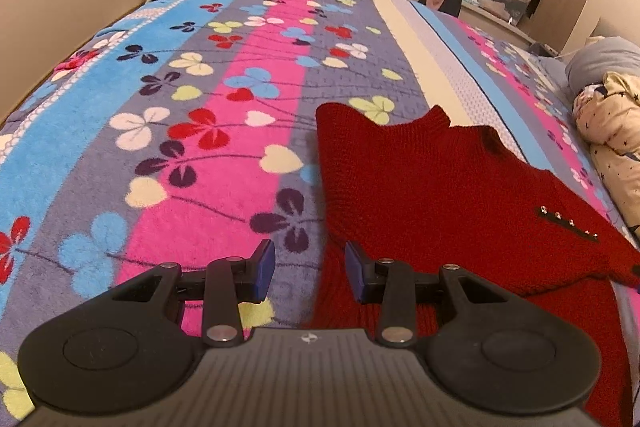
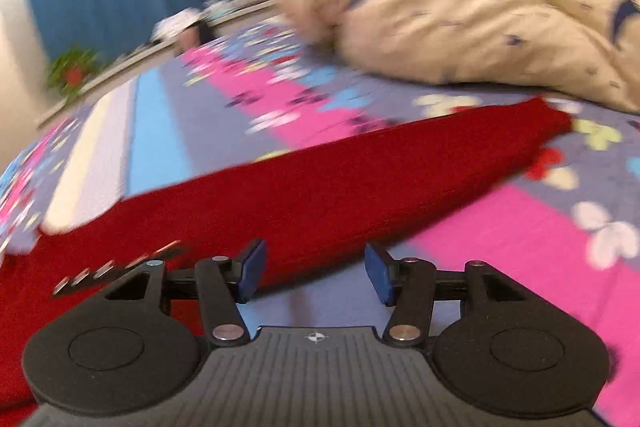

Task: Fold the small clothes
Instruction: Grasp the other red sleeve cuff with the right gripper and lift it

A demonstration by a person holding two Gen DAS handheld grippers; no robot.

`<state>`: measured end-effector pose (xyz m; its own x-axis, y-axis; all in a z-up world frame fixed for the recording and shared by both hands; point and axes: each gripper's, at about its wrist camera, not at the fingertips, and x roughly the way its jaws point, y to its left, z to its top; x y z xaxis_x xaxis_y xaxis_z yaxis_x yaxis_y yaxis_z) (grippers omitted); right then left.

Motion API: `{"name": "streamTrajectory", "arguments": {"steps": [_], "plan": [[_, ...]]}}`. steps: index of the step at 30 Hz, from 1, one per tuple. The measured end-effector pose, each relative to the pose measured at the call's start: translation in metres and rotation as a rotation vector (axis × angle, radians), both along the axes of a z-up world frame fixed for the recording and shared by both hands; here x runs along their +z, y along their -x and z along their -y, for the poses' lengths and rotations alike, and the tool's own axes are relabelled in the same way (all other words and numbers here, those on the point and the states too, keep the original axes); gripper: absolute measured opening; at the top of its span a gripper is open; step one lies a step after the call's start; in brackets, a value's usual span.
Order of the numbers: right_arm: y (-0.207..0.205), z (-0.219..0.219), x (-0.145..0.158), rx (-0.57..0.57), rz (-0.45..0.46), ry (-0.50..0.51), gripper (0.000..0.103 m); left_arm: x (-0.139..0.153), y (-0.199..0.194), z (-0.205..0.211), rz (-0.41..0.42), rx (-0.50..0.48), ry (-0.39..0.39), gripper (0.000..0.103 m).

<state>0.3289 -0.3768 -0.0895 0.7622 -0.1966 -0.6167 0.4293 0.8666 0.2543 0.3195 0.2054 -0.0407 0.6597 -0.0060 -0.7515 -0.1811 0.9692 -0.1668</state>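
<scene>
Red knit sweater (image 1: pixel 440 187) lies spread on the bed (image 1: pixel 180 87): soft, limp, light, will sag and stretch, so best taken at a hem or sleeve edge, I'd say. Left tool (image 1: pixel 310 269) is part open and empty, hanging over the sweater's left edge. Right tool (image 2: pixel 316 273) is open wider, also empty, above the long sleeve (image 2: pixel 440 155); that view is blurred.

Warm indoor light; left view sharp, right view motion-blurred, both bowed at edges.
</scene>
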Motion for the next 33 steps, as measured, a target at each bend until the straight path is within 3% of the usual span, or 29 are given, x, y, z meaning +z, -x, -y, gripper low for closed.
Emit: {"name": "streamTrajectory", "arguments": {"steps": [4, 6, 12, 17, 24, 27, 29, 33], "plan": [[0.013, 0.064, -0.022, -0.159, -0.024, -0.116, 0.057, -0.004, -0.002, 0.001, -0.004, 0.0, -0.017, 0.048], [0.022, 0.084, -0.034, -0.184, -0.008, -0.146, 0.057, -0.01, -0.005, 0.002, -0.016, 0.001, -0.031, 0.048], [0.018, 0.099, -0.034, -0.192, 0.047, -0.195, 0.058, -0.025, -0.006, 0.007, -0.052, -0.013, -0.079, 0.048], [0.019, 0.137, -0.038, -0.327, 0.112, -0.372, 0.061, -0.034, -0.007, 0.018, -0.063, -0.06, -0.128, 0.049], [0.014, 0.172, -0.048, -0.384, 0.162, -0.432, 0.06, -0.042, -0.008, 0.015, -0.07, -0.053, -0.13, 0.056], [0.009, 0.176, -0.052, -0.388, 0.17, -0.415, 0.047, -0.042, -0.008, 0.016, -0.067, -0.057, -0.14, 0.057], [0.005, 0.175, -0.056, -0.352, 0.171, -0.414, 0.019, -0.041, -0.007, 0.017, -0.065, -0.059, -0.146, 0.057], [0.003, 0.169, -0.055, -0.34, 0.174, -0.36, 0.014, -0.041, -0.008, 0.017, -0.068, -0.053, -0.135, 0.057]]}}
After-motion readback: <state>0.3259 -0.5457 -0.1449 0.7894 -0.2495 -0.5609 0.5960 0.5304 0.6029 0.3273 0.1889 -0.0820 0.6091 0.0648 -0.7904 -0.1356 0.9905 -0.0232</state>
